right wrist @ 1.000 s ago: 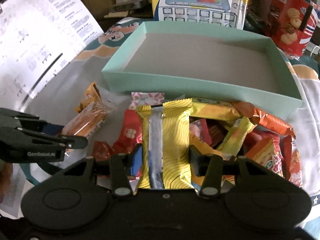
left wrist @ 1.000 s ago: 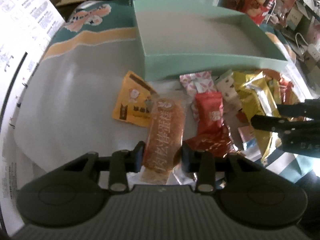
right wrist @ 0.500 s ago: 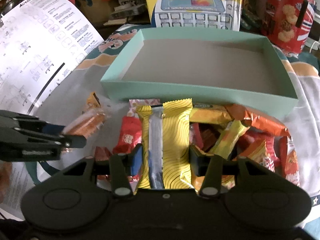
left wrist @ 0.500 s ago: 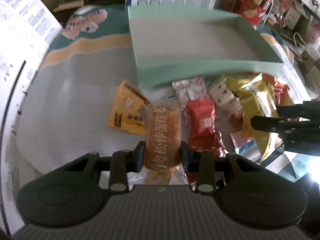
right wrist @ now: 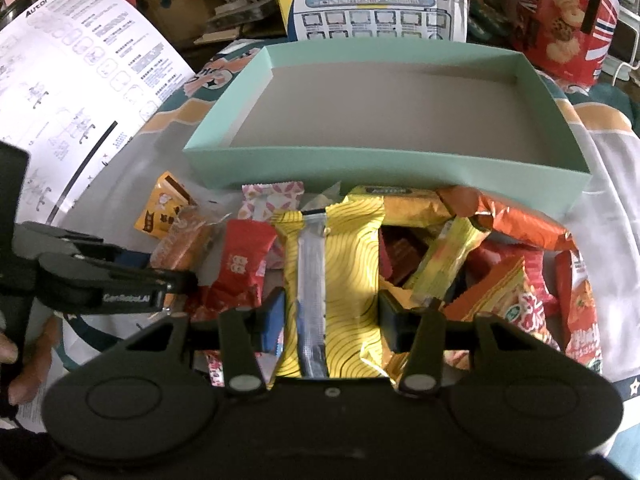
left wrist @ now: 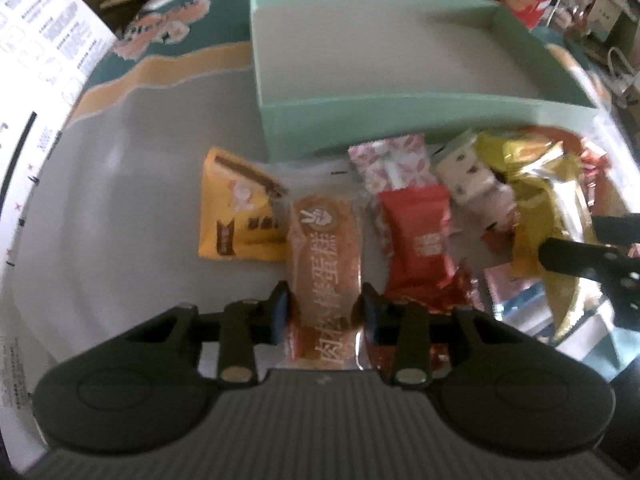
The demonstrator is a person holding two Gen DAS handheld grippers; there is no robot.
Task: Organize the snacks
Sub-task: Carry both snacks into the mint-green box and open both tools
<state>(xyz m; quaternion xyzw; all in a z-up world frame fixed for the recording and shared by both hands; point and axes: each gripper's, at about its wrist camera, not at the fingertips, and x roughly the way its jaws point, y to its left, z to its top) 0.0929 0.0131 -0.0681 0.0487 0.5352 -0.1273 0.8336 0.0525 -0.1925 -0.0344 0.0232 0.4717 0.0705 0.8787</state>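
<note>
Left wrist view: the left gripper [left wrist: 323,308] is clenched on a clear-wrapped brown cake bar [left wrist: 326,240], its pads pressing both sides of the pack. The bar points toward the mint box [left wrist: 400,120], which stands just behind the snacks w/ nothing inside as far as I can see. On the worktop [left wrist: 132,200] lie an orange packet [left wrist: 236,216], a red packet [left wrist: 420,248] and a pink-patterned one [left wrist: 390,160], all not sorted yet.

Right wrist view: the right gripper [right wrist: 332,316] is grasping a yellow wavy-striped bag [right wrist: 348,276], held at its sides. The box interior is bare. The pile [right wrist: 500,272] of approx. a dozen or more snacks sits in front of the box, touching its near wall.

Progress, in my judgement: very early. Two items are in grip, none is in the box, and most of the work is left.
</note>
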